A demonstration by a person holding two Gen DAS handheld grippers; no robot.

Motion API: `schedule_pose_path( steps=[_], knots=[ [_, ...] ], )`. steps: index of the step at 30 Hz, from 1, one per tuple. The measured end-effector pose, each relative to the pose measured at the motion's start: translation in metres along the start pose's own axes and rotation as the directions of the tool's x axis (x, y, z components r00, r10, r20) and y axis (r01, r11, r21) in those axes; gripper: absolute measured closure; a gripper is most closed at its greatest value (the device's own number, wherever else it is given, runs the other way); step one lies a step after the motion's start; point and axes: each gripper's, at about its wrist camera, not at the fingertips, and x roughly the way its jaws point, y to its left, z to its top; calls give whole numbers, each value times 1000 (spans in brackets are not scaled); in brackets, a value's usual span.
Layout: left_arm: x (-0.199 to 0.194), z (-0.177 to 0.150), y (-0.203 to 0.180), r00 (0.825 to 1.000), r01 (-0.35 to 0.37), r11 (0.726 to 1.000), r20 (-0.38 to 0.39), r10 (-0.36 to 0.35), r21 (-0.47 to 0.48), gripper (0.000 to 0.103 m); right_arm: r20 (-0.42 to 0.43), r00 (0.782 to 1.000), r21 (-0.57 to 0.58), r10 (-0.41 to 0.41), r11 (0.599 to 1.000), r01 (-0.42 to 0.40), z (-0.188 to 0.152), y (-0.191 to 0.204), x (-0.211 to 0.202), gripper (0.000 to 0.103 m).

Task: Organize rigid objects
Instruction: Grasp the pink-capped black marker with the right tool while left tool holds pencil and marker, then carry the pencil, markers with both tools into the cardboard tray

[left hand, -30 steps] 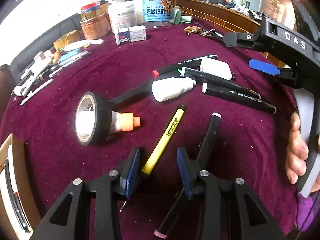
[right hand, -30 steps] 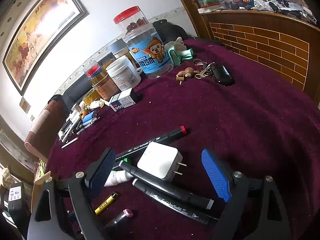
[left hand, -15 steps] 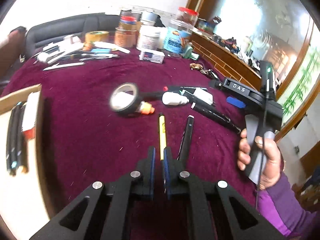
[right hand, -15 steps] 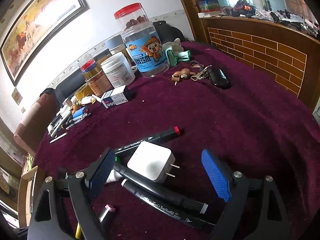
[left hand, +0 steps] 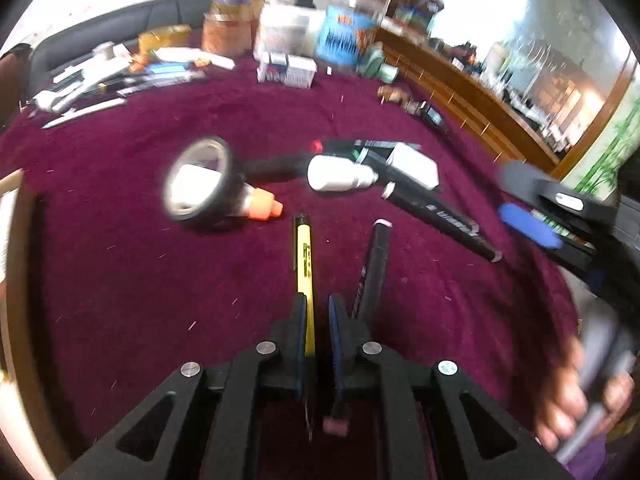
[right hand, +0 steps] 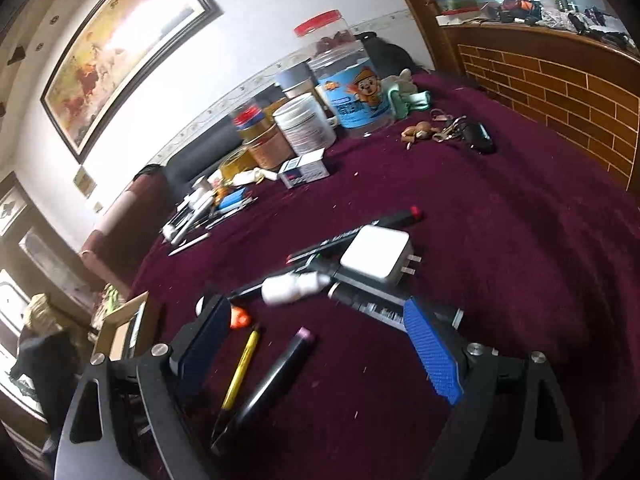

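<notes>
Left tool (left hand: 315, 322) clamps the yellow pen (left hand: 304, 256); right tool (right hand: 324, 344) gapes empty over bare maroon cloth (right hand: 520, 240)

Seen from the left wrist, we find the pen (left hand: 303, 256) running toward twelve o'clock on the tablecloth (left hand: 120, 280), its near end between the closed jaws of the left gripper (left hand: 318, 320), with a marker (left hand: 374, 264) just beside it at three o'clock. At eleven o'clock from the pen's tip stands the tape roll (left hand: 198, 182), and at one o'clock lie the small bottle (left hand: 340, 173), the charger (left hand: 412, 166) and further markers (left hand: 436, 212). We place the jars (left hand: 280, 32) at twelve o'clock along the far edge, and the right gripper (left hand: 528, 224) at three o'clock.
</notes>
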Motion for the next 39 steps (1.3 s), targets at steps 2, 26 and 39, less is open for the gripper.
schedule_pose_path(
  steps=[2, 26, 39],
  knots=[
    [9, 3, -5, 999, -30, 999, 21, 30, 44, 92, -6, 1000, -4, 4, 1000, -4, -2, -1, -4, 16],
    [-116, -48, 37, 952, 66, 992, 305, -30, -111, 96, -274, 959, -186, -73, 982, 22, -51, 62, 55, 16],
    [-170, -90, 102, 921, -14, 966, 373, 113, -257, 95, -232, 959, -251, -163, 962, 103, -59, 69, 63, 88]
  ],
)
